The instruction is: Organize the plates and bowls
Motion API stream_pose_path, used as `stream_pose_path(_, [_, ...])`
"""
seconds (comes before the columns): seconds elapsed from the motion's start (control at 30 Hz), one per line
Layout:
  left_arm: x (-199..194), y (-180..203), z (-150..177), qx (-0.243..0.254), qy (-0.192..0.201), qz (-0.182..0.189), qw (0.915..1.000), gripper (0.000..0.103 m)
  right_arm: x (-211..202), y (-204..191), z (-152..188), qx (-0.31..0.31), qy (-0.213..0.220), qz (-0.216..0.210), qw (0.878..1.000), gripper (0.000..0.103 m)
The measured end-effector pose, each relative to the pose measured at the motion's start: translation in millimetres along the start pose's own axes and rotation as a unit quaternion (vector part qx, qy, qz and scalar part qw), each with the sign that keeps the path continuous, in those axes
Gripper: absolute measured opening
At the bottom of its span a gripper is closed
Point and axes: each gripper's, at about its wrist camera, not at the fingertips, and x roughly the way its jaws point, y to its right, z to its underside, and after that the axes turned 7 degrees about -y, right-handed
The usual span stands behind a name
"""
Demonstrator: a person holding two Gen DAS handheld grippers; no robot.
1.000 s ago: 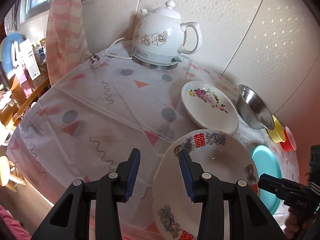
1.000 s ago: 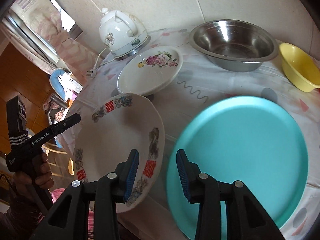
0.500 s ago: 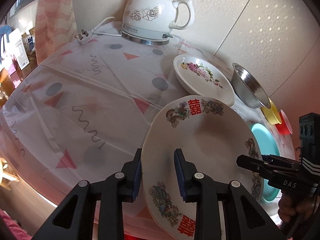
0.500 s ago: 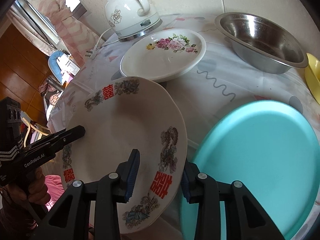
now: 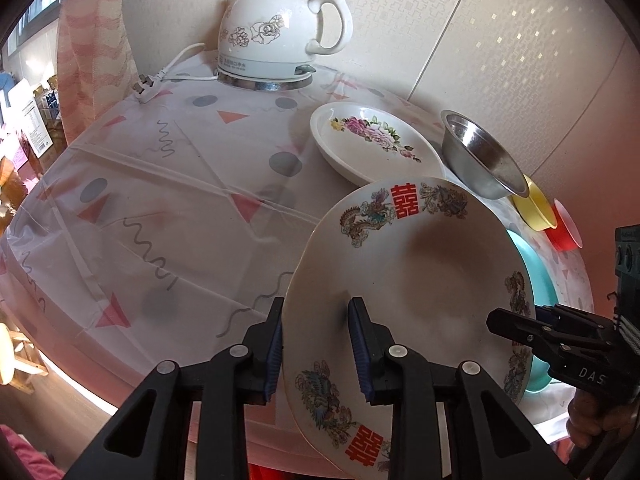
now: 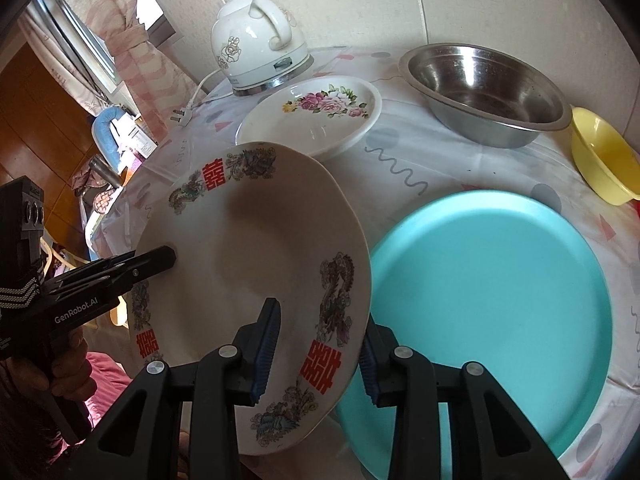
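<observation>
My left gripper (image 5: 316, 344) & right gripper (image 6: 318, 350) moved onto the plate (image 5: 420, 280); left jaws just closed, plate's up off the table now.

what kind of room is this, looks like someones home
Most likely a lived-in home dining corner: a table under a patterned plastic tablecloth, a white electric kettle with its plug lying loose, and household dishes like the flowered plate.

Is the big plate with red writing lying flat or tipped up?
Tipped up: the dragon plate leans over the table, its rim between both grippers' jaws.
</observation>
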Motion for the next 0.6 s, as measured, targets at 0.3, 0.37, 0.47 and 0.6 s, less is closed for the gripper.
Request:
stream_pose_path(0.3, [3.4,57.8,-8.3,0.061,-0.002,0.017,0.9980,0.030,-40.0,43.7,19.3,0.080,0.032,0.008,0.996,0.037])
stream_pose_path(0.37, [9.2,74.4,-9.6,0.076,-0.007,0.020,0.9969,0.030,-46.5,55.3,25.5,0.098,0.037,0.018,0.994,0.037])
stream_pose_path(0.47, [18.3,100.4,-10.6,0.100,-0.013,0.027,0.9946,0.030,-56.4,75.9,35.7,0.129,0.044,0.030,0.990,0.037])
stream_pose_path(0.6, [31.7,132.8,-9.7,0.129,-0.026,0.031,0.9909,0.030,-66.2,100.2,44.3,0.168,0.051,0.048,0.983,0.038])
